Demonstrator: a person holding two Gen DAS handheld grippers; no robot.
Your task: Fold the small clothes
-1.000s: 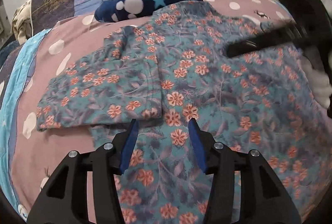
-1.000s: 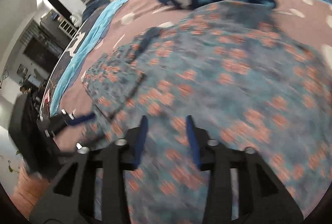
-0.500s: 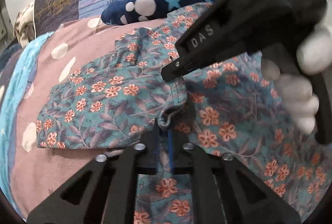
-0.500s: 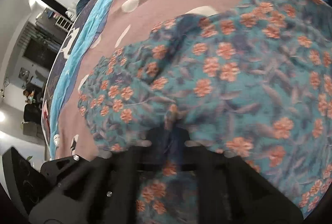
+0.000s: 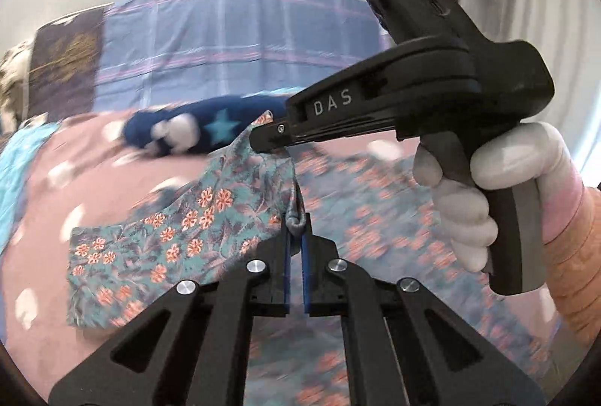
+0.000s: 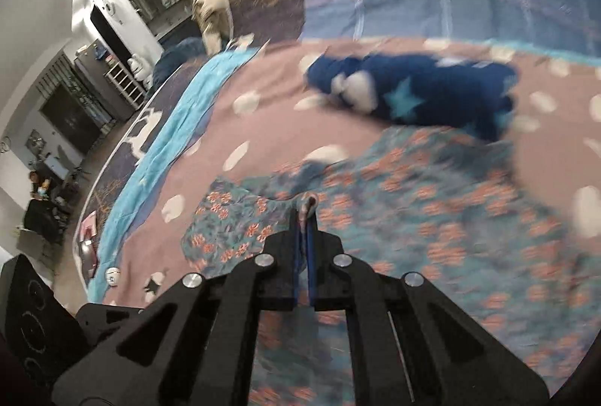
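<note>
A teal garment with orange flowers [image 5: 195, 229] lies on the pink spotted bedspread [image 5: 86, 188]. My left gripper [image 5: 296, 224] is shut on a pinched edge of it and holds that edge lifted off the bed. The right gripper [image 5: 268, 139], in a white-gloved hand [image 5: 469, 222], grips the same raised edge a little farther away. In the right wrist view the right gripper [image 6: 305, 209] is shut on a fold of the floral garment [image 6: 240, 222]. The cloth hangs in a sloping sheet between the two grips, its left sleeve trailing on the bed.
A rolled navy garment with white spots and a blue star [image 5: 195, 133] [image 6: 409, 94] lies beyond the floral one. Plaid and dark pillows [image 5: 225, 41] stand at the headboard. A turquoise blanket [image 6: 169, 143] runs along the bed's left edge, with the room's floor and furniture [image 6: 75, 105] past it.
Both grippers went from open above the flat garment to shut on its edge. Both then rose, lifting the pinched edge off the bed; the views tilted up toward the pillows.
</note>
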